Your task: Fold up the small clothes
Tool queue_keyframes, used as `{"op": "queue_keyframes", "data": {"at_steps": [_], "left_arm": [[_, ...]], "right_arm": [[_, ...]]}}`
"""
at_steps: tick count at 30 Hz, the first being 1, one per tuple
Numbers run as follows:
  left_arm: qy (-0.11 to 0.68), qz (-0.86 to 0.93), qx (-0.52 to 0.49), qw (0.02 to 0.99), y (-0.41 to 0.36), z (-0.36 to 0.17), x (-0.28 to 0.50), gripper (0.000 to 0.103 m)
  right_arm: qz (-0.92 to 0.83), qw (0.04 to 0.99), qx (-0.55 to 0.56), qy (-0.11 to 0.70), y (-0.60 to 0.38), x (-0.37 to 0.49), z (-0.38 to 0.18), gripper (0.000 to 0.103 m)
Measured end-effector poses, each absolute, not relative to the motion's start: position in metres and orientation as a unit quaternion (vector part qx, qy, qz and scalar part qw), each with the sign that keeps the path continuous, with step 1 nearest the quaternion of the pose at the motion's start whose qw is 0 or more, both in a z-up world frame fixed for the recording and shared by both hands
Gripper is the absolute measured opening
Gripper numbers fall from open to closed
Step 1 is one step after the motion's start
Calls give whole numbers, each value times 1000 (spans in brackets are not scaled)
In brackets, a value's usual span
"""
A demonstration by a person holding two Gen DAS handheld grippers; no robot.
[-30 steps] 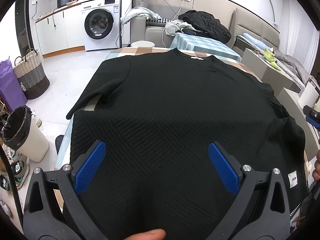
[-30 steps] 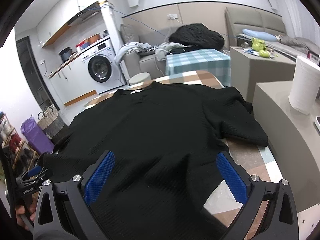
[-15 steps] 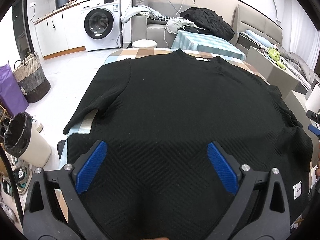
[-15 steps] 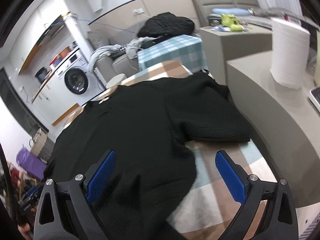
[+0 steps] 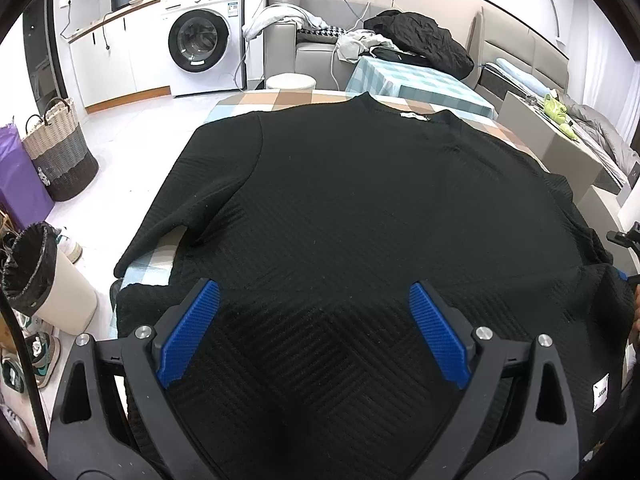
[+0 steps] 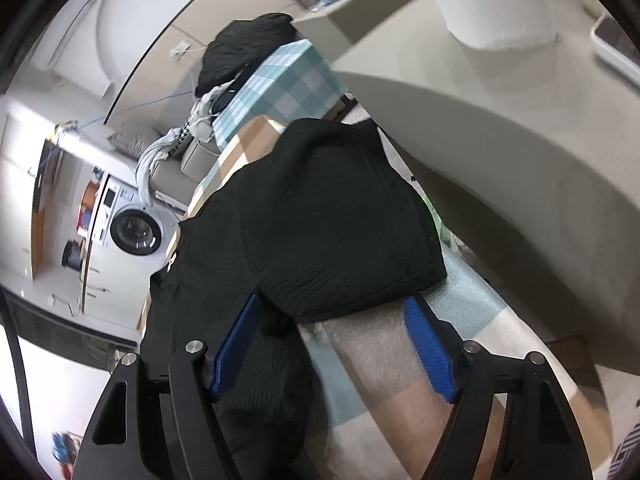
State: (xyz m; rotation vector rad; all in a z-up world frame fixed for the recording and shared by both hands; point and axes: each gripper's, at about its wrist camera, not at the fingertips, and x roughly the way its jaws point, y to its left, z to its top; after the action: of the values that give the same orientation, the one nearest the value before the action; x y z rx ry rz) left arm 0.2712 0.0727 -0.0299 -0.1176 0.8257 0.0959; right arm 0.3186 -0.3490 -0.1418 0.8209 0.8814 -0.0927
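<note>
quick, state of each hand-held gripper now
left hand-held gripper: open over the black top, holding nothing
right hand-held gripper: open, jaws just closing around the sleeve hem

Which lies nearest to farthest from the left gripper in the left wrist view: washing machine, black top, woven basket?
1. Black top, directly under the left gripper.
2. Woven basket, on the floor at left.
3. Washing machine, against the back wall.

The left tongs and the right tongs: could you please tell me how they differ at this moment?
The left tongs stand wider apart than the right tongs, which have just been closing. The left tongs hover over the middle of the black shirt's hem end; the right tongs straddle its sleeve edge. The left view is level; the right view is tilted. Both have blue pads and grip nothing.
</note>
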Motion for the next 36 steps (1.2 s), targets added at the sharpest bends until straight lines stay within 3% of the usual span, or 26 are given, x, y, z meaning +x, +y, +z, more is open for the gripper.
{"op": "queue_keyframes", "data": {"at_steps": [2,5,7,11,15,20,25,28,30,36], "left_arm": [[403,44,-57,912,74,-32,274,95],[401,43,-54,913,74,-34,276,95],[400,41,-55,914,75,-35,276,95],[396,40,-54,916,76,-36,278,95],[391,37,-58,918,78,-36,276,95],[382,38,-59,922,81,-31,269,95],[376,46,-58,924,84,-27,261,95],[374,64,-62,923,91,-26,258,95],[374,72,-71,922,98,-26,257,95],[370,99,-111,917,131,-23,254,95]], "right_arm": [[-59,824,385,412,-352,324,-141,72],[-91,823,383,409,-355,329,-140,59],[-114,822,382,407,-359,332,-140,35],[-144,832,351,404,-360,341,-133,10],[-127,878,301,349,-336,345,-98,8],[60,917,252,303,-260,365,-52,8],[188,891,134,391,-174,376,-60,8],[184,869,113,444,-162,377,-80,27],[173,866,115,455,-166,373,-88,33],[106,842,132,512,-180,374,-129,34]]}}
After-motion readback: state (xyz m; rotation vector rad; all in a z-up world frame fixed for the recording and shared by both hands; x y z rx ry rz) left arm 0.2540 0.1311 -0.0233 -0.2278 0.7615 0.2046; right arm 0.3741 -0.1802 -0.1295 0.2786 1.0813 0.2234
